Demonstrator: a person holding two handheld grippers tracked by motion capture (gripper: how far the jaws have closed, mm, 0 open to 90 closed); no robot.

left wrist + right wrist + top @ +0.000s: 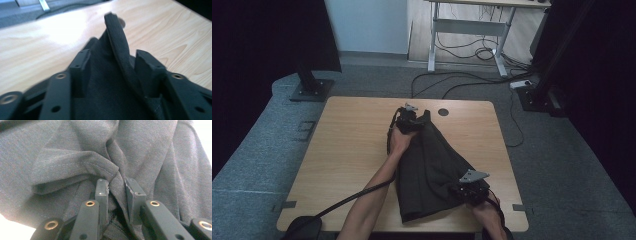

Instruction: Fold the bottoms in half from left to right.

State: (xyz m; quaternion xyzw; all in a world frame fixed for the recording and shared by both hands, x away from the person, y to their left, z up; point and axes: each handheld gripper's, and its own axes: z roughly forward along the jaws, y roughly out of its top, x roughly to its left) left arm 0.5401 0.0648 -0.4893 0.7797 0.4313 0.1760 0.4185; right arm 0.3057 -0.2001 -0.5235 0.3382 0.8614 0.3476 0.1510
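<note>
A dark grey garment [432, 165] lies spread on the wooden table [352, 145], narrow at the far end and wide toward me. My left gripper [409, 117] is at the garment's far tip. In the left gripper view the left gripper [112, 56] has bunched cloth [105, 82] between its jaws, with a thick dark band [117, 37] rising from it. My right gripper [469, 187] sits at the garment's near right edge. In the right gripper view the right gripper [117, 183] is shut on a stitched fold of the grey fabric [75, 150].
A round cable hole [443, 112] lies in the tabletop just right of the left gripper. The left gripper's black cable [347, 200] runs across the table's near left. Beyond the table are a desk frame [472, 30], floor cables [462, 80] and a black stand base [312, 90].
</note>
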